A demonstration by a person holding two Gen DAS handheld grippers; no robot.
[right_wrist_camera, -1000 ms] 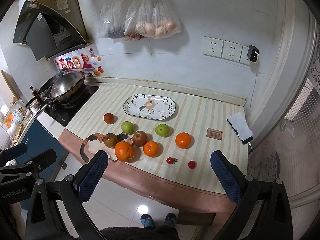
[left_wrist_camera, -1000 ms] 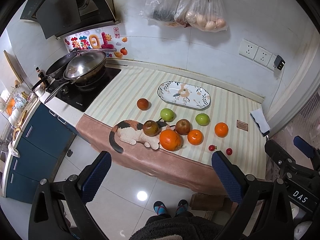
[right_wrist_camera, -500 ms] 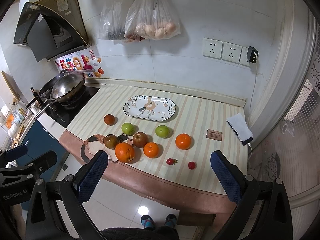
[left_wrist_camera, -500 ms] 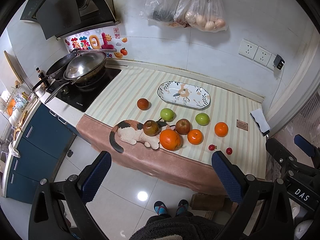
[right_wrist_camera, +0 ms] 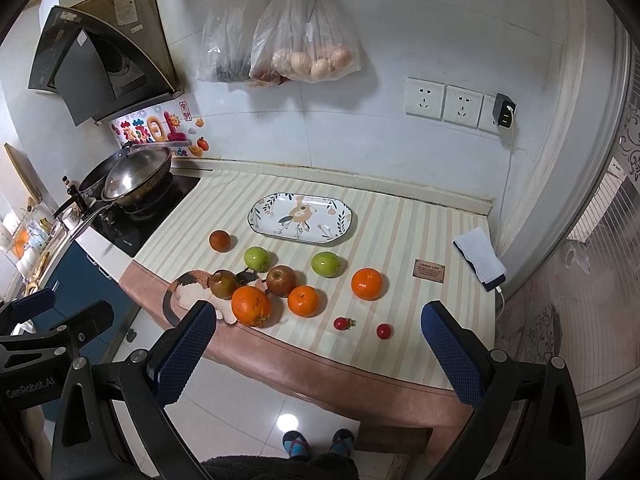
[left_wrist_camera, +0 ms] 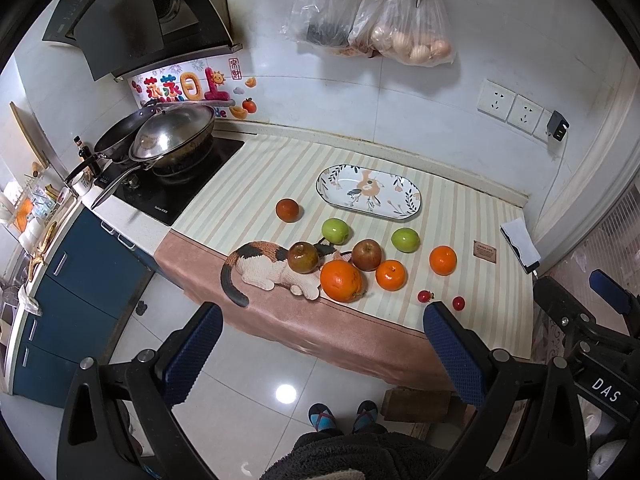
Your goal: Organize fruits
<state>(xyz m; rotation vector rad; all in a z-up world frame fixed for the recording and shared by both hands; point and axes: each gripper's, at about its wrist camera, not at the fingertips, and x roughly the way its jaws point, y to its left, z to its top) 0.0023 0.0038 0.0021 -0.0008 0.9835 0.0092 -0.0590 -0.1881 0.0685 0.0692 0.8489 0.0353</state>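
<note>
Fruit lies loose on a striped counter: a big orange (left_wrist_camera: 341, 281) (right_wrist_camera: 251, 306), two smaller oranges (left_wrist_camera: 391, 275) (right_wrist_camera: 367, 284), two green apples (left_wrist_camera: 335, 231) (right_wrist_camera: 326, 264), red-brown apples (left_wrist_camera: 367, 255) (right_wrist_camera: 281, 280) and two small red fruits (right_wrist_camera: 383, 331). Behind them sits an empty oval flowered plate (left_wrist_camera: 336, 195) (right_wrist_camera: 264, 227). My left gripper (left_wrist_camera: 322, 350) is open, held well back over the floor, nothing between its fingers. My right gripper (right_wrist_camera: 318, 350) is likewise open and empty, short of the counter's front edge.
A calico cat figure (left_wrist_camera: 262, 266) lies at the counter's front left among the fruit. A stove with a wok (left_wrist_camera: 168, 138) stands to the left. A folded white cloth (right_wrist_camera: 479, 255) lies at the right edge. Bags (right_wrist_camera: 304, 48) hang on the wall. A person's feet (left_wrist_camera: 342, 418) are below.
Both views have crept slightly closer to the counter; the fruit and plate have not moved and both grippers stay open.
</note>
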